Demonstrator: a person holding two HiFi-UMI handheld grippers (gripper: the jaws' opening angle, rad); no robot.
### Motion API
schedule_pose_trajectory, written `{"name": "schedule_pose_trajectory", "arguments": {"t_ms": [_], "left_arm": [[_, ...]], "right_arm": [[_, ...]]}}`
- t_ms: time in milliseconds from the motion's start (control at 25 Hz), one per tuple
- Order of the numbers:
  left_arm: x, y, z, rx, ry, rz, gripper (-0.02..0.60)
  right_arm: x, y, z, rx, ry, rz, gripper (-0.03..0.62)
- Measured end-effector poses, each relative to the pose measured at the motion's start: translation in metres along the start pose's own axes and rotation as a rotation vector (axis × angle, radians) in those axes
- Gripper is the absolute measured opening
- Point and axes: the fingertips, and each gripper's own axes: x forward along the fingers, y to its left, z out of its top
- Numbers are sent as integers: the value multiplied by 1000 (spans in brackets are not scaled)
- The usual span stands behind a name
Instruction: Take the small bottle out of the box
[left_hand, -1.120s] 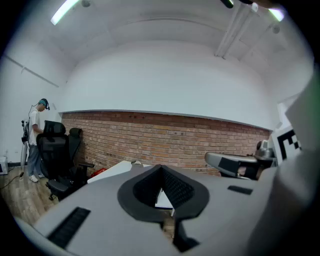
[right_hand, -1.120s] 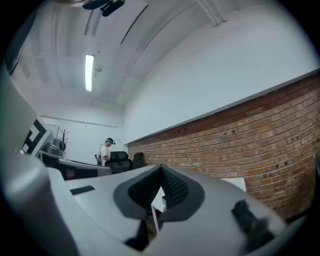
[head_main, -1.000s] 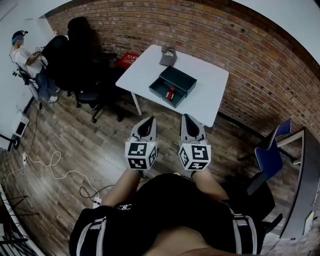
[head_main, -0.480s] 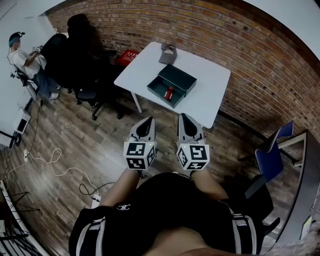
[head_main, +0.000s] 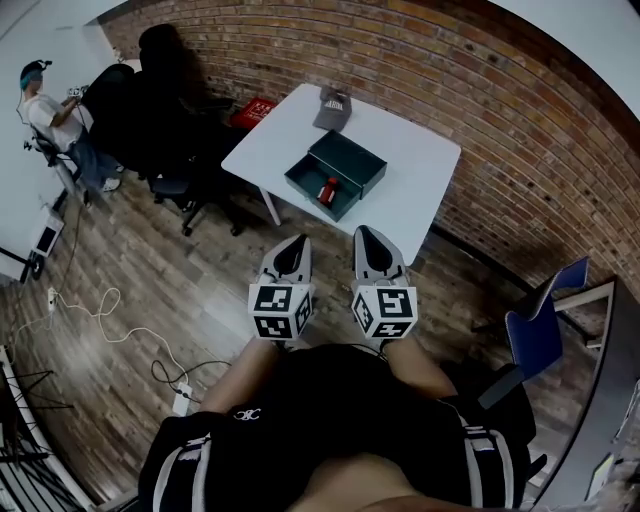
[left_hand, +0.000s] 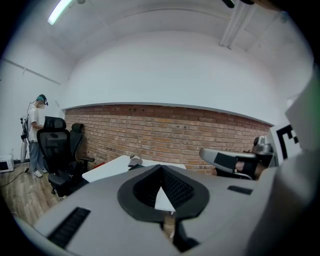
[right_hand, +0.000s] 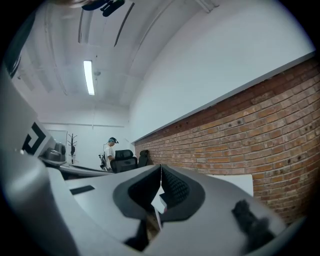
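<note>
left tongs (head_main: 293, 243): clenched, empty
right tongs (head_main: 366, 235): clenched, empty
small bottle (head_main: 327, 189): inside open box (head_main: 300, 181) on bench (head_main: 420, 175), well ahead
risk: tongs arriving unopened could topple the bottle or shove the box

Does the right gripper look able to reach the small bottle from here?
Probably not: the shut right gripper hangs over floor, short of the table. The small bottle sits uncovered in the open box, so stepping closer should do.

Box (head_main: 352, 155) mid-bench (head_main: 410, 195) — small bottle (head_main: 327, 189) in its near half. Cap (head_main: 333, 108) at bench's far edge. Chairs (head_main: 165, 150) left. Left claw (head_main: 299, 240), right claw (head_main: 363, 234) side by side — before the bench.
</note>
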Motion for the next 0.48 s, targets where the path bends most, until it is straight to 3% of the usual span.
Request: {"name": "schedule_pose_trajectory", "arguments": {"t_ms": [480], "left_arm": [[15,5,-18,-33,38,53,12]], "right_arm": [[16,-10,-15,-3,41,46,31]]}}
